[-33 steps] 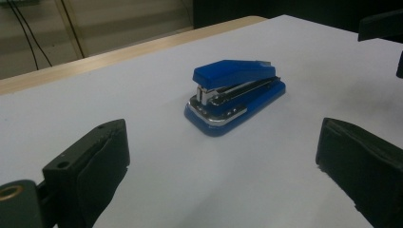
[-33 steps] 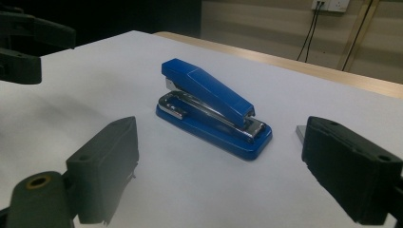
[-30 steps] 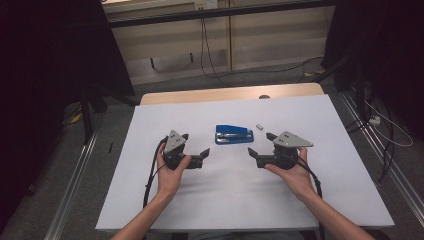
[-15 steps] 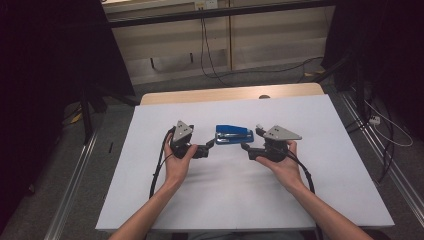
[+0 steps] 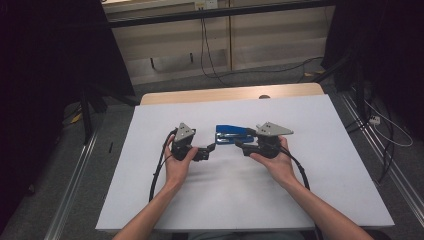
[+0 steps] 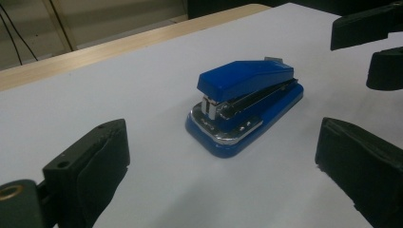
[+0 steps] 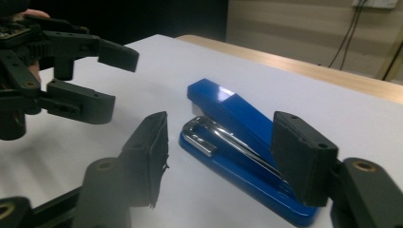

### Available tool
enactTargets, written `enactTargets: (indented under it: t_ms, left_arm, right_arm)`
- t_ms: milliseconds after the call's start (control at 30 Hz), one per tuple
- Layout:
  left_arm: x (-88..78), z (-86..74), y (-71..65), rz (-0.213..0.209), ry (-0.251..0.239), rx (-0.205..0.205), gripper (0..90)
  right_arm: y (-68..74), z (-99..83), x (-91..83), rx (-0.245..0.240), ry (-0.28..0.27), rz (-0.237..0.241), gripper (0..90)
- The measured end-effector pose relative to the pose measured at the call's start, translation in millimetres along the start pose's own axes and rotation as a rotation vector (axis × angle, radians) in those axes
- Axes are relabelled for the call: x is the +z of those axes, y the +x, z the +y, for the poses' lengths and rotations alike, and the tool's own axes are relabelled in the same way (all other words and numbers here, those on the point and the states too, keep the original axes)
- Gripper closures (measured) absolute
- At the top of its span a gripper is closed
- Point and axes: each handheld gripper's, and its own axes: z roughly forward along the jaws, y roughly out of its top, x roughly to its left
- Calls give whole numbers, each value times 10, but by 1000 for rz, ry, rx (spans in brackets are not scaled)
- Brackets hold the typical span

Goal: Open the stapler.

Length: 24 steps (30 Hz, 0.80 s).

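Stapler (image 5: 234, 134), blue, flat on the white sheet (image 5: 325, 165) near the middle of the table (image 5: 200, 95), mouth end toward the left gripper (image 5: 211, 150). Not lifted yet. Not pinched yet either.

Left gripper: just beside the front end of the stapler. Jaws spread wide, with nothing between them. Stapler a little way ahead of them on the sheet.

Right gripper (image 5: 241, 145): at the back end of the stapler. Jaws about half spread and just been closing, with the back of the stapler between them. One jaw close by the stapler's side, the other apart from it, with bare sheet in the gap. No squeeze to be seen.

Looks like the very start of the job. Done so far: both tools brought up to the stapler, one from each end. Left to do, most likely: shut the right jaws all the way onto the back end, bring the left jaws round the front end, then take hold. Cannot tell what comes after that.
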Motion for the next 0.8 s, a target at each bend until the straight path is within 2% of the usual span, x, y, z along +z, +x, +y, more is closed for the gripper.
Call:
enactTargets:
  t_ms: [300, 433, 567, 733, 800]
  left_arm:
    - [9, -12, 24, 4, 6, 4, 50]
    - [0, -1, 21, 14, -4, 11, 49]
    - [4, -7, 15, 5, 5, 15, 49]
    - [20, -10, 17, 6, -3, 5, 49]
    - [36, -14, 9, 10, 6, 9, 49]
  right_arm:
    - [37, -3, 118, -5, 40, 56, 525]
    - [66, -12, 152, -16, 77, 84, 544]
    - [92, -20, 173, -22, 89, 94, 676]
    - [78, -17, 162, -16, 65, 92, 872]
    - [74, -21, 163, -18, 66, 89, 900]
